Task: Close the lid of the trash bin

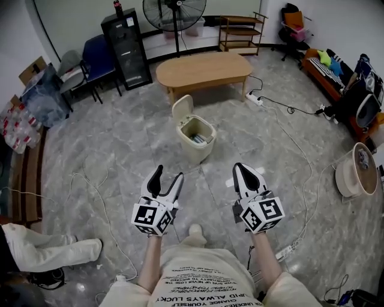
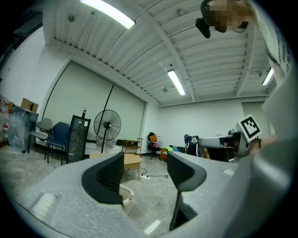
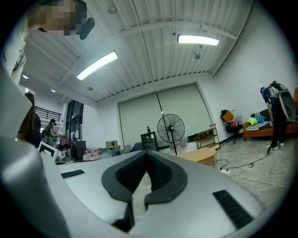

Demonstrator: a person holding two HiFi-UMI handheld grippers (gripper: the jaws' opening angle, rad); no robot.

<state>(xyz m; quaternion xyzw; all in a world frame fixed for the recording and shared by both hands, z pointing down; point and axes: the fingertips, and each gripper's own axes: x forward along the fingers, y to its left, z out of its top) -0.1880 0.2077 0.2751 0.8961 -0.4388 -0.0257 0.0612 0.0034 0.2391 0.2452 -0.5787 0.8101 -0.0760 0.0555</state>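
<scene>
A cream trash bin (image 1: 196, 139) stands on the floor ahead of me, its lid (image 1: 182, 107) tipped up and back at the far left side, with rubbish showing inside. My left gripper (image 1: 168, 177) is held low near my body, well short of the bin, open and empty. My right gripper (image 1: 245, 169) hovers at the same height to the right, shut on nothing. In the left gripper view the bin's rim (image 2: 125, 194) peeks out between the jaws of the left gripper (image 2: 145, 174). The right gripper (image 3: 145, 160) shows its pads meeting at the tips.
A low wooden table (image 1: 204, 68) stands just behind the bin, with a floor fan (image 1: 174, 13) and a black cabinet (image 1: 126, 47) beyond. Cables (image 1: 294, 144) trail over the grey floor on the right. A round cream stool (image 1: 356, 169) sits far right. A person's leg (image 1: 48, 246) lies at lower left.
</scene>
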